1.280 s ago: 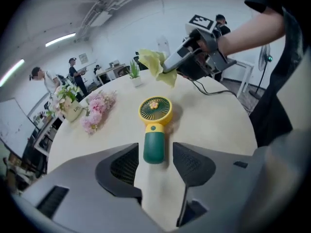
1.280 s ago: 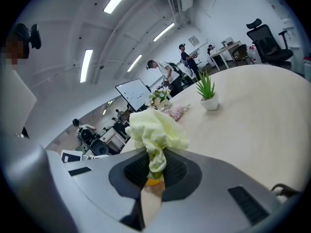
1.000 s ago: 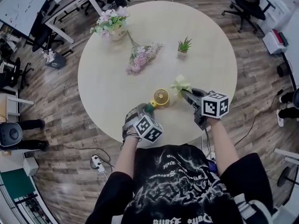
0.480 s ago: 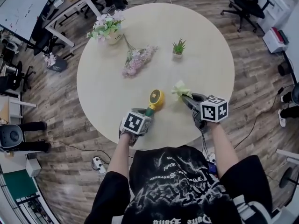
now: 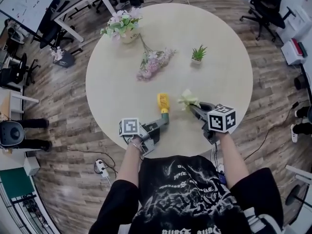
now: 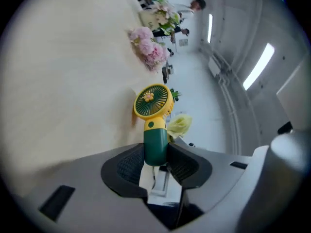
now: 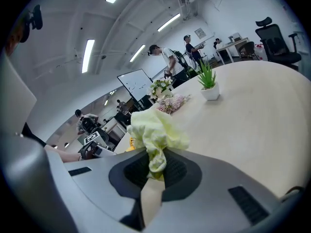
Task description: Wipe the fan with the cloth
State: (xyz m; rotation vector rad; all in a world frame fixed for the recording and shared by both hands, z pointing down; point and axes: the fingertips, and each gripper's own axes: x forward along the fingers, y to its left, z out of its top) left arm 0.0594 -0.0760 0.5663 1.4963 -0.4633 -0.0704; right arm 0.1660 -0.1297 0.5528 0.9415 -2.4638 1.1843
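A small hand fan (image 5: 163,101) with a yellow head and green handle (image 6: 155,144) is held over the near part of the round table (image 5: 219,82). My left gripper (image 5: 163,121) is shut on that handle; its jaws have just been closing a little further round it. In the left gripper view the fan's grille (image 6: 153,102) faces the camera, with the table tilted beside it. My right gripper (image 5: 193,107) is shut on a bunched pale yellow-green cloth (image 5: 187,100), just right of the fan and apart from it. The cloth (image 7: 155,130) sticks up out of the right jaws.
A vase of flowers (image 5: 124,26) stands at the far left of the table. A loose pink flower bunch (image 5: 155,62) lies mid-table, and a small potted plant (image 5: 198,54) stands far right. Office chairs and desks ring the table; the person stands at its near edge.
The left gripper has rolled over and lifted the fan from lying flat, so its head now shows edge-on from above. The right gripper with the cloth has barely moved.
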